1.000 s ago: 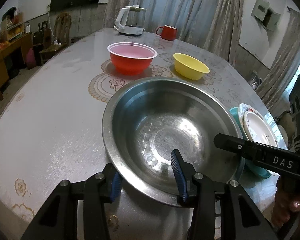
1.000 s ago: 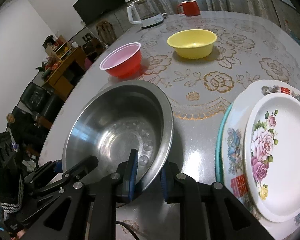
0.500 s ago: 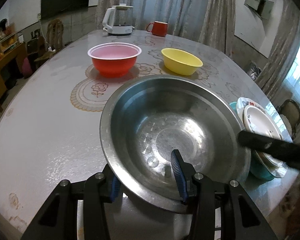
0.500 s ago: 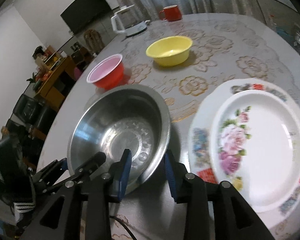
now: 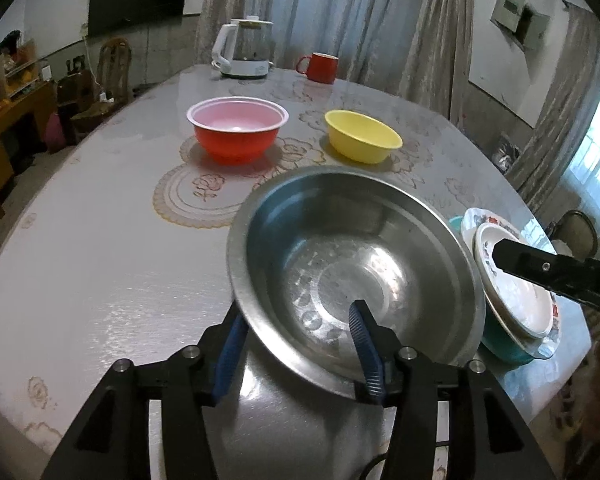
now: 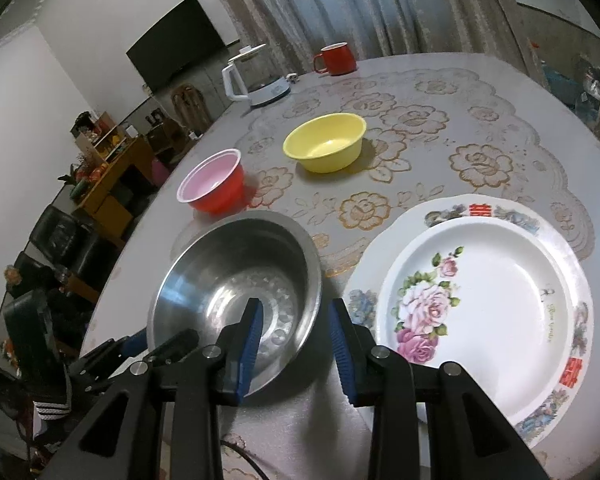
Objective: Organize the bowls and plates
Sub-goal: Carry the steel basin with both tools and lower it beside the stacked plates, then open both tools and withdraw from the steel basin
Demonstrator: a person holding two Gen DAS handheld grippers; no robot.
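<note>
The steel basin (image 5: 352, 276) sits at the near edge of the counter (image 5: 100, 248), just left of a stack of flowered plates (image 6: 480, 308) that rests on a teal bowl (image 5: 500, 344). The left tool (image 5: 296, 352) straddles the basin's near rim, one blue pad outside the wall and one inside; its jaws have just been opening, and the pads no longer seem to press the metal, so the basin looks set down rather than carried. The right tool (image 6: 294, 344), its jaws spread to a moderate gap, has just let go too; its left pad hangs over the basin's right rim, its right pad over the strip of counter beside the plates, gripping nothing. Farther off, a red bowl (image 5: 238, 134) and a yellow bowl (image 5: 362, 136) stand apart on the floral cloth, likely the ones to be nested into the basin next. An electric kettle (image 5: 244, 52) and red mug (image 5: 318, 67) stand at the far edge.
</note>
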